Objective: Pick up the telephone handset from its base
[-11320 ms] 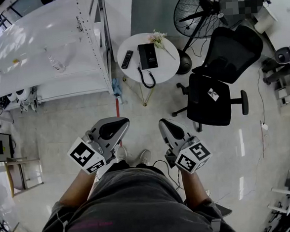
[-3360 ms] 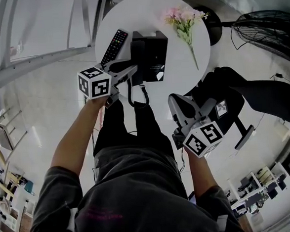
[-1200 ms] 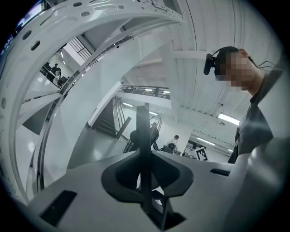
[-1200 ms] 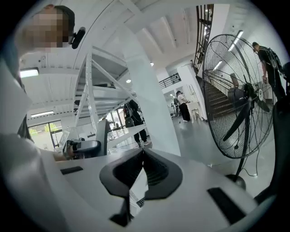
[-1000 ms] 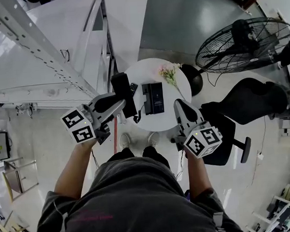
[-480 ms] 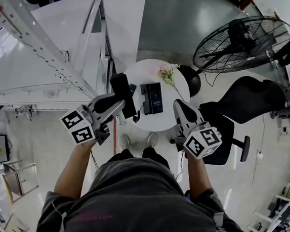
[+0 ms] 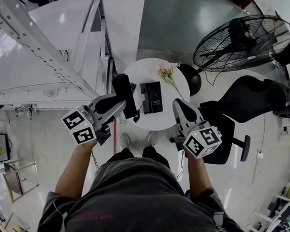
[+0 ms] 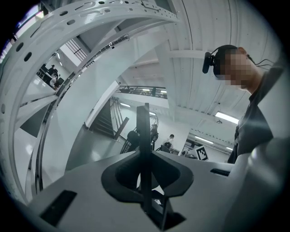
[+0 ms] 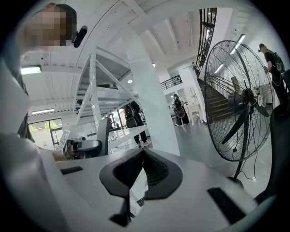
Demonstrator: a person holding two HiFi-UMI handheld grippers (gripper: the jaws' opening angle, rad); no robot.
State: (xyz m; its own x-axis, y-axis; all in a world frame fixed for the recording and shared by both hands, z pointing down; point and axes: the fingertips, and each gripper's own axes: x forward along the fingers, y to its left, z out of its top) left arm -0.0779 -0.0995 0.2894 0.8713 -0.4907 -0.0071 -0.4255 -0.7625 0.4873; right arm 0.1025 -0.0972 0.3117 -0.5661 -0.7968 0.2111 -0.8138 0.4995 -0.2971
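My left gripper (image 7: 123, 100) is shut on the black telephone handset (image 7: 121, 86), held upright above the left edge of the round white table (image 7: 143, 70). In the left gripper view the handset (image 8: 144, 131) shows edge-on as a thin dark blade clamped between the jaws. Its coiled cord (image 7: 137, 114) hangs down towards the black phone base (image 7: 152, 97), which lies on the table. My right gripper (image 7: 177, 104) hovers to the right of the table with nothing in it. In the right gripper view its pads (image 9: 149, 167) meet at the tip.
A remote (image 7: 133, 87) lies half hidden behind the handset, and pink flowers (image 7: 167, 72) lie at the table's far right. A big floor fan (image 7: 244, 40) and a black office chair (image 7: 243, 106) stand to the right. White metal racking (image 7: 46, 55) fills the left.
Since the oldest frames the handset has left its base and sits in my left gripper, lifted away from the table. Over the last second nothing has visibly moved.
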